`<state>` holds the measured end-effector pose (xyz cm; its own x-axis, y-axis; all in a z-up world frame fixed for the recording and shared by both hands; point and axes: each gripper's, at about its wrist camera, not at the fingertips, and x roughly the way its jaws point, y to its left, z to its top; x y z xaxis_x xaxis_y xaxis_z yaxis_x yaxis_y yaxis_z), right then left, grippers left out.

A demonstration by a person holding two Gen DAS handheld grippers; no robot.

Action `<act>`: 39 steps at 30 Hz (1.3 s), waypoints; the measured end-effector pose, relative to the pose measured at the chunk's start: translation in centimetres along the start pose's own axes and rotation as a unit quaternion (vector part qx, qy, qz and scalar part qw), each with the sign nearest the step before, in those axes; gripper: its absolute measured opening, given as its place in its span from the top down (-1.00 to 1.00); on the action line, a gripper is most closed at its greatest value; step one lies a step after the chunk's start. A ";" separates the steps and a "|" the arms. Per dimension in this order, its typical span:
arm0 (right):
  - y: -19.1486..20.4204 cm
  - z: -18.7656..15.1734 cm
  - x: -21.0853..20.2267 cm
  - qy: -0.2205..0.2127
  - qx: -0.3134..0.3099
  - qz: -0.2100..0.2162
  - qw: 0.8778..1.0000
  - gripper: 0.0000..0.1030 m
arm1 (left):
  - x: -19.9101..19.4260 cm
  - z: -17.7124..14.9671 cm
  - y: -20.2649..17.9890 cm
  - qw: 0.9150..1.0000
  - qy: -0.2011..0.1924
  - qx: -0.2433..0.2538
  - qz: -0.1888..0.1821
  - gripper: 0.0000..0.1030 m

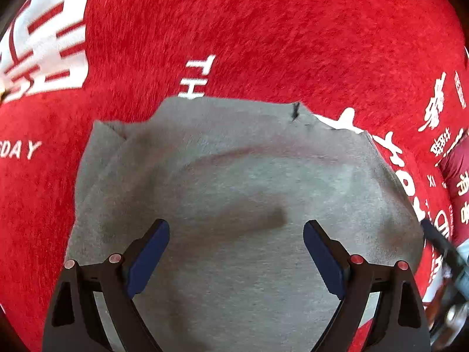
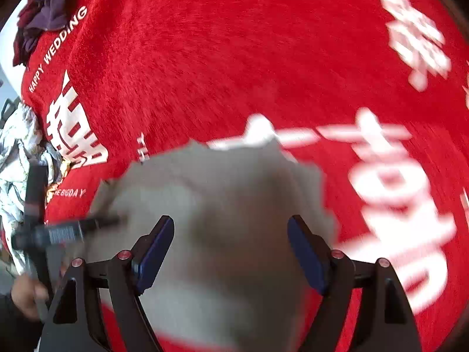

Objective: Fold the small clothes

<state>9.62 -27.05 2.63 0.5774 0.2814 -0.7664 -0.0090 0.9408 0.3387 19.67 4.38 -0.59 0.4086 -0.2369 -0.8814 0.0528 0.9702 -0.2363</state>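
Seemingly mid-fold: from the left wrist, the grey garment (image 1: pixel 234 193) lies doubled on the red cloth (image 1: pixel 263 35) over the tabletop, the left gripper (image 1: pixel 236 249) spread wide and empty above it. From the right wrist, blurred, the right gripper (image 2: pixel 231 246) likewise gapes wide over the garment, with unfolded clothes (image 2: pixel 17 152) heaped at nine o'clock, so more remains.

On the red cloth (image 2: pixel 234 58) in your right wrist view you can read "HAPPY WEDDING" (image 2: pixel 58 50) in white along its left edge, and lower down "BIG DAY" (image 2: pixel 70 193), with the letters before it partly hidden. In your left wrist view the same cloth shows "TH" (image 1: pixel 196 77) just above the grey garment (image 1: pixel 234 190), which covers the rest of that word, and "DAY" (image 1: pixel 22 150) at the left. Large white Chinese characters (image 1: pixel 44 50) are also printed on the cloth; the small ones at the right are too small to read.
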 end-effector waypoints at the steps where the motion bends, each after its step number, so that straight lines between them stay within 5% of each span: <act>1: -1.0 -0.8 0.2 0.001 0.019 0.001 1.000 -0.62 | 0.5 -0.1 -0.6 1.000 0.008 0.012 0.009 -0.99; 3: -2.8 -1.5 1.3 0.010 0.066 0.033 0.997 -0.62 | 2.6 -0.5 -1.2 0.998 0.041 0.022 0.035 -0.99; 6: -2.9 -0.8 4.1 0.022 0.097 0.087 0.991 -0.62 | 2.6 -1.1 -1.1 0.998 0.010 0.040 0.042 -1.00; 10: -0.5 0.5 6.8 0.008 0.074 0.088 0.993 -0.64 | 2.4 -1.0 -0.7 0.999 0.006 0.037 0.034 -1.00; 11: -0.4 0.7 7.2 0.006 0.078 0.095 0.992 -0.59 | 2.4 -1.0 -0.6 0.999 0.004 0.039 0.035 -1.00; 13: -0.6 0.8 7.7 0.013 0.089 0.099 0.991 0.12 | 2.3 -0.9 -0.6 0.999 0.001 0.040 0.034 -1.00; 22: 1.6 1.5 5.5 -0.017 0.073 0.094 0.993 0.47 | 2.7 -1.2 -0.3 0.999 -0.013 0.043 0.028 -1.00; 29: 11.5 4.2 2.4 -0.046 -0.064 0.016 0.997 0.48 | 0.2 -1.2 2.4 1.000 -0.010 0.013 0.001 -1.00; 35: 24.2 3.5 3.3 -0.044 -0.213 -0.046 0.975 0.48 | -6.0 -2.4 11.7 0.995 -0.049 -0.080 -0.020 -1.00; 39: 31.0 0.3 8.1 0.000 -0.265 -0.088 0.960 0.49 | -9.6 -4.7 18.9 0.984 -0.076 -0.158 -0.032 -1.00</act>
<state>14.25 4.35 7.04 0.6084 0.1096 -0.7860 -0.3257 0.9376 -0.1214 12.47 24.77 1.45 0.5457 -0.2628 -0.7957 -0.1945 0.8839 -0.4254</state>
